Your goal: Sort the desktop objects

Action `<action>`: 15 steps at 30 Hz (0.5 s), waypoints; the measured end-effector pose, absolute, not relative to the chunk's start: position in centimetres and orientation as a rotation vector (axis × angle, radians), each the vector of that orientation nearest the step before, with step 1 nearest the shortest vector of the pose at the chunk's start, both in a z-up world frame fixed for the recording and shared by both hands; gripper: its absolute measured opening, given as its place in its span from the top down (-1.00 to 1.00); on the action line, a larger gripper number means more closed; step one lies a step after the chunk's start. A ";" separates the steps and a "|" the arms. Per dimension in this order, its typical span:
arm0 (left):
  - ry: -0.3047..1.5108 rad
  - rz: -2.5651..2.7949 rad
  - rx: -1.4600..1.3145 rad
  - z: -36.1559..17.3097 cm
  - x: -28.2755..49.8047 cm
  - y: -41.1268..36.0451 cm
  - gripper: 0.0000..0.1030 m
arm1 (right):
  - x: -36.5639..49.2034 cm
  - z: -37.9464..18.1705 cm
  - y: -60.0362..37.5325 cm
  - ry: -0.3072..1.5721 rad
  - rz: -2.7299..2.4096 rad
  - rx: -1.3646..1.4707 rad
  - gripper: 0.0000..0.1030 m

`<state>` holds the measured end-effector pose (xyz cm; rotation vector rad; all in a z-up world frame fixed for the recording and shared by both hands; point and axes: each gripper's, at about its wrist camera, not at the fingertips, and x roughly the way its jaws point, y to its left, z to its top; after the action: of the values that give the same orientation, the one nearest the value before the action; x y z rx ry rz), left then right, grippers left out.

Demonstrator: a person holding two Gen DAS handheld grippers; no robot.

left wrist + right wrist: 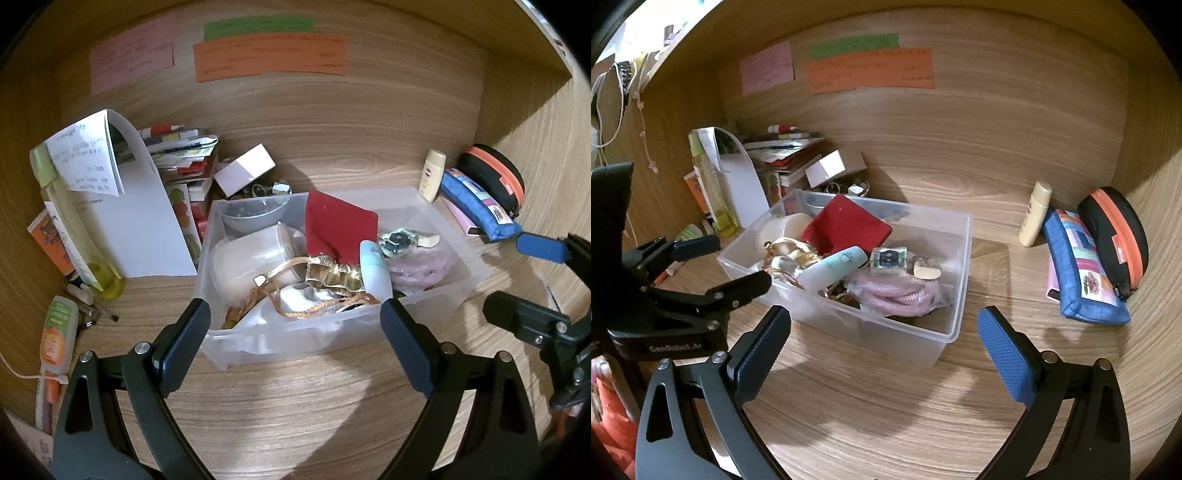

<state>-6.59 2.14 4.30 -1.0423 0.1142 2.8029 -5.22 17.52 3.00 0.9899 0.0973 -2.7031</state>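
A clear plastic bin [454, 280] [955, 325] sits on the wooden desk, filled with a red cloth [338, 225] [846, 223], a white cup [251, 258], gold ribbon [332, 275], a pale blue tube [375, 271] [836, 267], a pink coiled cord [897, 293] and small items. My left gripper [295, 325] is open and empty, its fingers just in front of the bin's near wall. My right gripper [884, 332] is open and empty, in front of the bin's near right corner. The left gripper also shows in the right wrist view [720, 262].
A cream bottle [1036, 214], a blue patchwork pouch [1084, 269] and a black-and-orange case [1115, 232] lie at the right. White papers [147, 221], a stack of books [184, 158], a small white box [245, 170] and tubes [55, 336] crowd the left. Sticky notes [269, 55] hang on the back wall.
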 end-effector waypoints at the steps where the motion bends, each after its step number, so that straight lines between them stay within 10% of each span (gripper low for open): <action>1: 0.120 2.801 -1.036 4.3 -6.5 2.2 -0.82 | -5.2 3.0 17.5 0.101 -2.704 0.988 -0.96; 15: 0.073 2.806 -1.023 4.6 -5.9 1.8 -0.82 | -5.0 3.1 16.8 0.124 -2.698 0.986 -0.96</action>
<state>-5.92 1.78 4.61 -1.0232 0.0732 2.8057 -4.95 16.84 3.09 0.9859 0.1239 -2.6978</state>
